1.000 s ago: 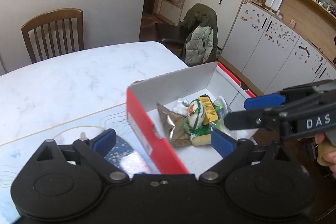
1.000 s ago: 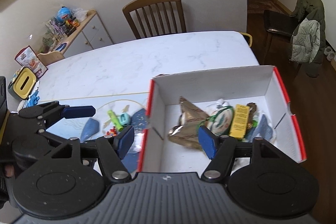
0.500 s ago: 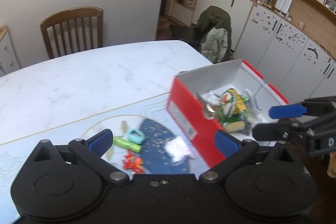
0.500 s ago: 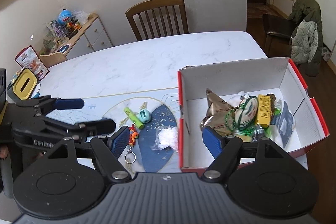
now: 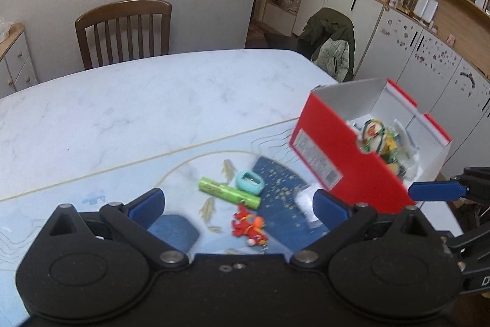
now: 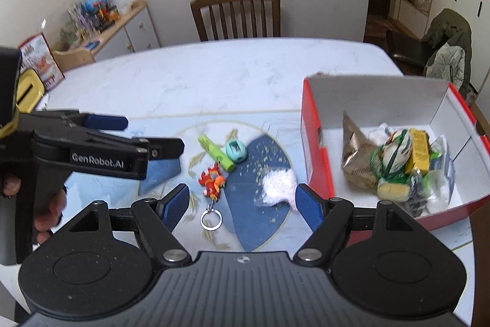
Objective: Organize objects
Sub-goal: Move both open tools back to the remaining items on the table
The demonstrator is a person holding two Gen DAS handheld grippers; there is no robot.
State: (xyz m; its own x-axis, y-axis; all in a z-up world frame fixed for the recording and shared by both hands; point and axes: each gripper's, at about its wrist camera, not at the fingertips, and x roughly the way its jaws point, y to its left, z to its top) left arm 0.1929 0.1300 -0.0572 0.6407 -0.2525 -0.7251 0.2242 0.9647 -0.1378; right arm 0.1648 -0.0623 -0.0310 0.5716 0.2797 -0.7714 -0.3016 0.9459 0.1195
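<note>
The red shoebox stood on the table, right of the placemat, and held packets and wrapped items. On the mat lay a green tube, teal sharpener, red keychain figure and clear bag. The right gripper and left gripper hovered above them, fingers apart and empty.

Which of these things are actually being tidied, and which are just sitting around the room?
Part of the job: red box, green tube, teal sharpener, red keychain, white packet.

Just lying about: wooden chair, jacket, sideboard clutter.
</note>
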